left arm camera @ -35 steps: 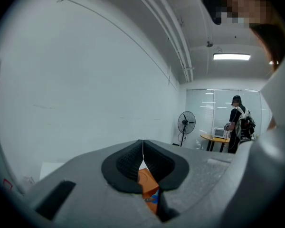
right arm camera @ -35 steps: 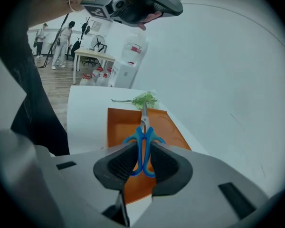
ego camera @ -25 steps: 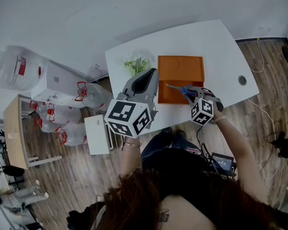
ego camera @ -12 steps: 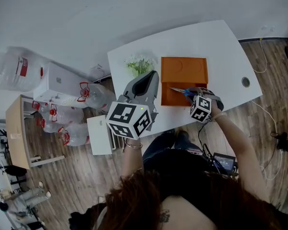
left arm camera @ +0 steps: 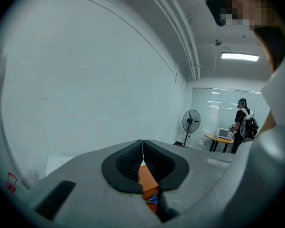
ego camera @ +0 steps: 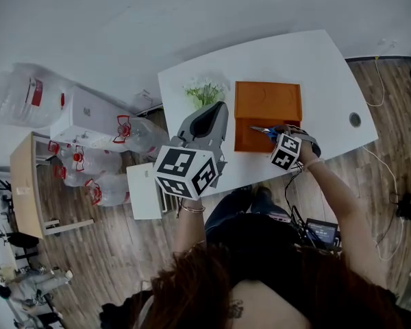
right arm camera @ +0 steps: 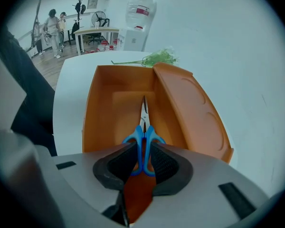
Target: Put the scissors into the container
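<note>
The scissors (right arm camera: 143,141) have blue handles, and their blades point down into the orange container (right arm camera: 114,108). My right gripper (right arm camera: 143,158) is shut on the handles, holding them over the container's near end. In the head view the scissors (ego camera: 264,131) jut from the right gripper (ego camera: 274,134) over the container (ego camera: 250,141). Its orange lid (right arm camera: 190,108) leans open on the far side. My left gripper (ego camera: 209,115) hovers to the left of the container, above the table. Its jaws (left arm camera: 142,158) are shut with nothing between them.
A bunch of green and white flowers (ego camera: 204,91) lies on the white table (ego camera: 315,67) left of the container. Large water bottles (ego camera: 20,98) and a small white cabinet (ego camera: 142,190) stand on the floor at the left. People stand far off in the room.
The right gripper has kept its hold on the scissors and drifted a little over the container. The left gripper has stayed where it was.
</note>
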Demonstrator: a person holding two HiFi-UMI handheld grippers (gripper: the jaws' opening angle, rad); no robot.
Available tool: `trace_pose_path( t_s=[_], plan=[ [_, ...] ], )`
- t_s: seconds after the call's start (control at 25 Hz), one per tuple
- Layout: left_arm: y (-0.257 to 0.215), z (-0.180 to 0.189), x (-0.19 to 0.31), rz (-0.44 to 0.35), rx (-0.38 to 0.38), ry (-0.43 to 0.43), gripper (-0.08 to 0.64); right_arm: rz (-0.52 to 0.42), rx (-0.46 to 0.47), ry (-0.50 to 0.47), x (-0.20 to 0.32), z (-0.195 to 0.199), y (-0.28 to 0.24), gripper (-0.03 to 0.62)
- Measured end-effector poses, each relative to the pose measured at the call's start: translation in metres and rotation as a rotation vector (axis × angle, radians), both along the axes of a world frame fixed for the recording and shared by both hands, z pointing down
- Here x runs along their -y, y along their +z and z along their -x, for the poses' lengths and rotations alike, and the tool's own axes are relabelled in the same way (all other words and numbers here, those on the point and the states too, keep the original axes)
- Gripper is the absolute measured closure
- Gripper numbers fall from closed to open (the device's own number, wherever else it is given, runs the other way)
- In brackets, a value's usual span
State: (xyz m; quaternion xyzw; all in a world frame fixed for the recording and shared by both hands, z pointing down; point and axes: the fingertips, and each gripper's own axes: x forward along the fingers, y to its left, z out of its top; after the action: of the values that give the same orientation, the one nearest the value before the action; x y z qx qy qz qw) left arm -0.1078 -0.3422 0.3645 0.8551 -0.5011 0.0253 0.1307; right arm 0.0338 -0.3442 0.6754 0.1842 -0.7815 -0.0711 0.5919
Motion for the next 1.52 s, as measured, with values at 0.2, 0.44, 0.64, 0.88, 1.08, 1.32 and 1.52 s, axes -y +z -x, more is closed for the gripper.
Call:
trace_pose_path(
  t_s=[0.2, 0.44, 0.64, 0.88, 1.08, 1.32, 1.52],
  plan=[
    [0.001, -0.002, 0.000, 0.003, -0.002, 0.005, 0.543, 0.022, -0.056, 0.011, 0.001, -0.003, 0.006, 0.508],
    [0.000, -0.003, -0.002, -0.001, 0.000, 0.012, 0.543, 0.037, -0.067, 0.033, 0.001, -0.005, 0.008, 0.495],
    [0.000, -0.001, -0.003, -0.006, 0.003, 0.013, 0.543, 0.026, 0.002, 0.087, 0.003, 0.000, -0.001, 0.488],
    [-0.003, -0.003, -0.003, -0.017, 0.006, 0.026, 0.543, -0.033, 0.121, 0.166, 0.005, 0.009, -0.025, 0.492],
    [-0.010, -0.006, -0.004, -0.036, 0.017, 0.038, 0.543, -0.097, 0.225, 0.253, 0.012, 0.011, -0.055, 0.518],
    [-0.018, -0.009, -0.009, -0.058, 0.025, 0.052, 0.543, -0.171, 0.366, 0.366, 0.013, 0.016, -0.095, 0.546],
    [-0.020, -0.014, -0.011, -0.074, 0.034, 0.066, 0.543, -0.237, 0.461, 0.443, 0.014, 0.015, -0.128, 0.581]
  ],
)
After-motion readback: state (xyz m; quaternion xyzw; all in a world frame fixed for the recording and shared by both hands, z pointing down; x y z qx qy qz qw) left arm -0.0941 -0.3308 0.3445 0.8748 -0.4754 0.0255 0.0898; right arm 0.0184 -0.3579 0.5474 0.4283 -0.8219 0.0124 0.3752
